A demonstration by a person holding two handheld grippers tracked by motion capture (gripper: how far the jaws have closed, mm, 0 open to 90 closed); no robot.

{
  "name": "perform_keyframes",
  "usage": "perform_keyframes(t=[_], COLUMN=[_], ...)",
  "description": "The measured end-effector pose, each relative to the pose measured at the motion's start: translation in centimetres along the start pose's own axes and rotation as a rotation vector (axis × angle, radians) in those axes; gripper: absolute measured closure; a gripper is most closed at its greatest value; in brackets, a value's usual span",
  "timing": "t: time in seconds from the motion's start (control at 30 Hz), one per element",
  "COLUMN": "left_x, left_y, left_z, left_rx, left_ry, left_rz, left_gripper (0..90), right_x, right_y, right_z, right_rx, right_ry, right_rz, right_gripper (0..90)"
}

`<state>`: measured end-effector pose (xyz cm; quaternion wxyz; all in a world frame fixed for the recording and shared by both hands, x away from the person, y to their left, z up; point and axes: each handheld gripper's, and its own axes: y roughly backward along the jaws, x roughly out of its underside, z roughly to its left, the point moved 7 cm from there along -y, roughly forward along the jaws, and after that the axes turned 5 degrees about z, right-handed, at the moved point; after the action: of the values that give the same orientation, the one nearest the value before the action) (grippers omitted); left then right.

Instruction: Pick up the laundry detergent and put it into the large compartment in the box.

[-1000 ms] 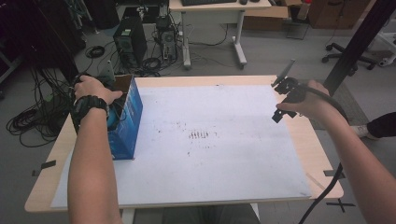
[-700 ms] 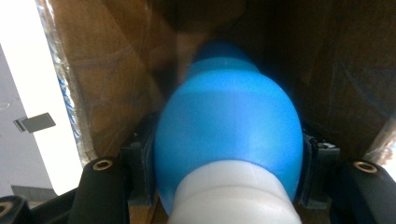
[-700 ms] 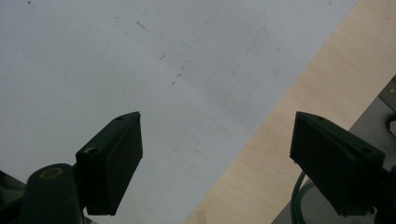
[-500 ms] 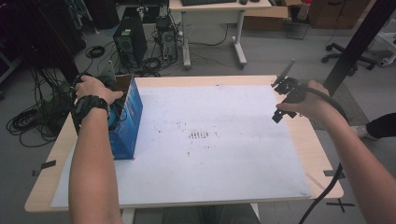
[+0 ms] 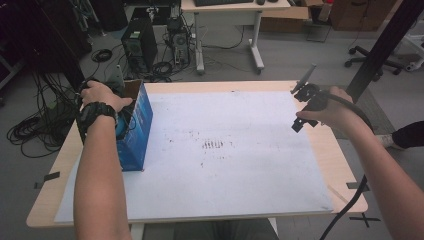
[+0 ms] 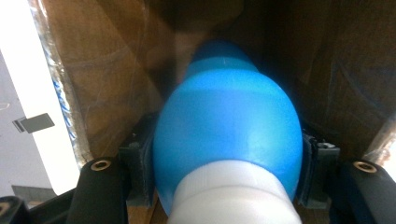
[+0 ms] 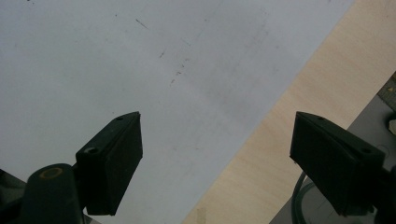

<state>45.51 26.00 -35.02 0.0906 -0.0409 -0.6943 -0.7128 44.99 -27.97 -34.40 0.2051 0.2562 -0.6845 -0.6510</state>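
Left gripper (image 6: 226, 186) reaches into the blue box (image 5: 134, 131), jaws clamped on a blue bottle (image 6: 227, 135); right gripper (image 7: 215, 161) hovers above the worktop (image 5: 320, 145), jaws apart.

High view: fixed above the person's side of the table (image 5: 345, 175), looking forward and down; takes in the whole white sheet (image 5: 225, 150), both forearms and the floor with desks beyond
Left gripper view: rides on the left gripper (image 6: 226, 163), looking along its jaws into the open cardboard box (image 6: 107, 70); very near, a blue bottle (image 6: 229, 135) blurred between the jaws
Right gripper view: rides on the right gripper (image 7: 215, 163), tilted, looking down from close above the white sheet and the table's wooden edge
Shared: high and left views both show the box (image 5: 135, 125); high and right views both show the sheet's right margin and bare wood
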Motion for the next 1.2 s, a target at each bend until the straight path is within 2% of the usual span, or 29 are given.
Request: perform_keyframes(t=[0.13, 0.4, 0.8, 1.03, 1.2], left_x=[0.1, 0.3, 0.5, 0.7, 0.8], left_y=[0.2, 0.4, 1.6, 2.5, 3.3], left_z=[0.2, 0.1, 0.1, 0.2, 0.2], left_rx=[0.009, 0.026, 0.021, 0.019, 0.018], left_ry=[0.018, 0.019, 0.032, 0.053, 0.063], left_rz=[-0.003, -0.007, -0.04, -0.059, -0.074], left_gripper=[36.0, 31.5, 28.5, 24.5, 25.2], right_x=[0.0, 0.1, 0.2, 0.2, 0.2], right_y=[0.0, 0.0, 0.2, 0.2, 0.3], right_z=[0.0, 0.1, 0.2, 0.3, 0.3], right_rx=[0.0, -0.001, 0.0, -0.001, -0.001], right_ry=[0.0, 0.002, 0.003, 0.003, 0.003], right_rz=[-0.001, 0.0, -0.003, -0.004, -0.007], right_gripper=[17.4, 17.4, 17.4, 17.4, 17.4])
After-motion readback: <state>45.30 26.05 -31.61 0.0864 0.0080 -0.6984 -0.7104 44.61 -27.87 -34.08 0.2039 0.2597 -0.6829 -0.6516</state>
